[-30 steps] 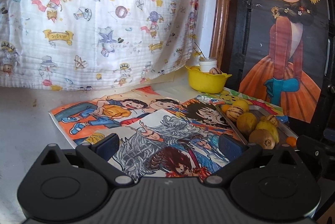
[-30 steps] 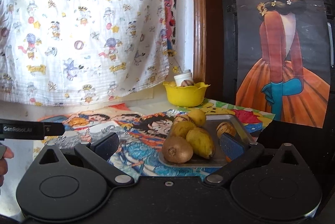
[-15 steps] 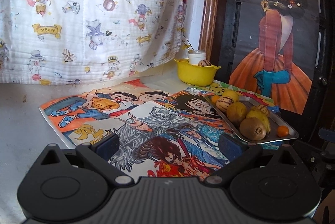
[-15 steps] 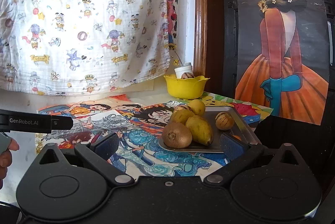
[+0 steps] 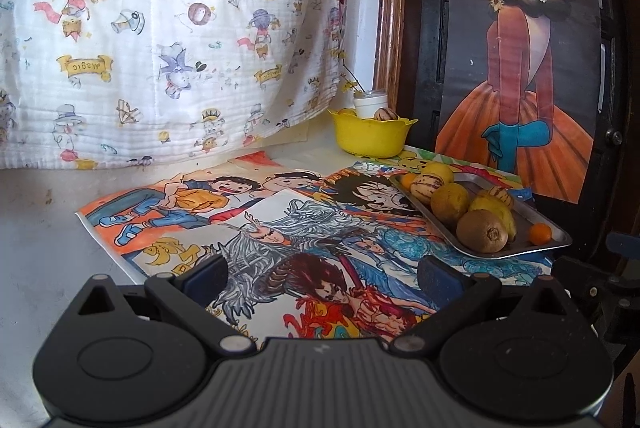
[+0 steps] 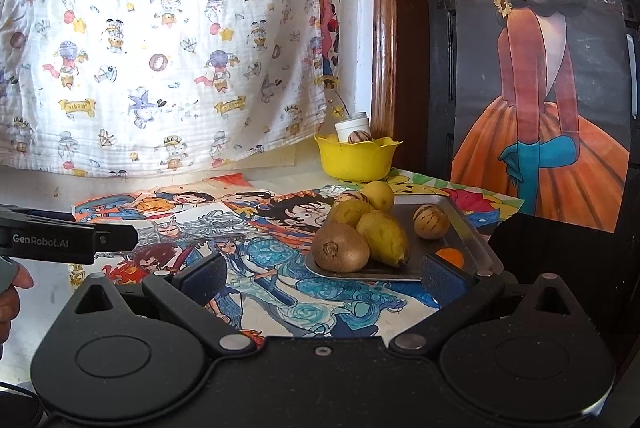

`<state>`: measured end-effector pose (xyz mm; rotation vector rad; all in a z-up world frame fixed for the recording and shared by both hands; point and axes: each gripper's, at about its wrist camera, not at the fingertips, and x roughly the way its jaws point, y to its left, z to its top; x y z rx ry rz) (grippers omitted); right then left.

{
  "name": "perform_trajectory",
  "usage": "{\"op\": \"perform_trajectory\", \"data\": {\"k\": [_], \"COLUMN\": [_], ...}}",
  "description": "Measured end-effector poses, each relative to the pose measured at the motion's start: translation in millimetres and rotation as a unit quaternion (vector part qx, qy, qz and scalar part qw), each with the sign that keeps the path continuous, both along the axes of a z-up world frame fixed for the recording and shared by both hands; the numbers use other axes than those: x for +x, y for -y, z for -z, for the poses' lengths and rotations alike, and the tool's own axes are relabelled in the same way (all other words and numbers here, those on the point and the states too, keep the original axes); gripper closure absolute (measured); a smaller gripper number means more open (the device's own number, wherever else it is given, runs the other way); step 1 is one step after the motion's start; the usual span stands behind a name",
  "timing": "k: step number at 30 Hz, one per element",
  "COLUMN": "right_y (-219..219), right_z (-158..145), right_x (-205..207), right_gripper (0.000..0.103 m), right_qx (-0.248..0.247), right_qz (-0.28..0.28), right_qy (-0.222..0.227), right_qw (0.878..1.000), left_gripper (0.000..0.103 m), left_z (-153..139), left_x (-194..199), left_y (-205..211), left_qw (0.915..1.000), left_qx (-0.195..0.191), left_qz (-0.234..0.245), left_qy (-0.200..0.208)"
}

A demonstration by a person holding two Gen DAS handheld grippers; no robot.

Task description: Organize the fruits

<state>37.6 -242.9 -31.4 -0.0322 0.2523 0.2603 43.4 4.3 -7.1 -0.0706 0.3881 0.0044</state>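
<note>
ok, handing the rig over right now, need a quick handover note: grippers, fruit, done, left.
Left gripper: jaws open, empty, over the cartoon drawings.
Right gripper: jaws open, empty, at the near edge of the metal tray.
On the tray: kiwi, yellow pear-shaped fruit, striped melon, small orange fruit, and more yellow fruit behind.
Yellow bowl at the back holds one striped fruit.
Done: apparently that one fruit.
Left: the tray fruit; the kiwi is nearest the right gripper.

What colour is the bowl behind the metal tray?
Plain yellow bowl with a scalloped rim; clearest in the right wrist view.
</note>
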Motion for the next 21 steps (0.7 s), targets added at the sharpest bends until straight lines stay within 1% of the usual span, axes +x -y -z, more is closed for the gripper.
{"op": "perform_trajectory", "data": {"k": [21], "right_y": [-0.8], "right_z": [3.5], "right_x": [3.1], "right_gripper": [0.000], "right_qx": [-0.002], "right_qz": [0.002], "right_qy": [-0.009], "right_qw": [1.000], "left_gripper": [0.000], "left_z": [2.9], "left_x": [-0.6], "left_y": [0.6], "left_qw": [1.0000], "left_qx": [0.006], "left_qz": [0.003], "left_qy": [-0.004]}}
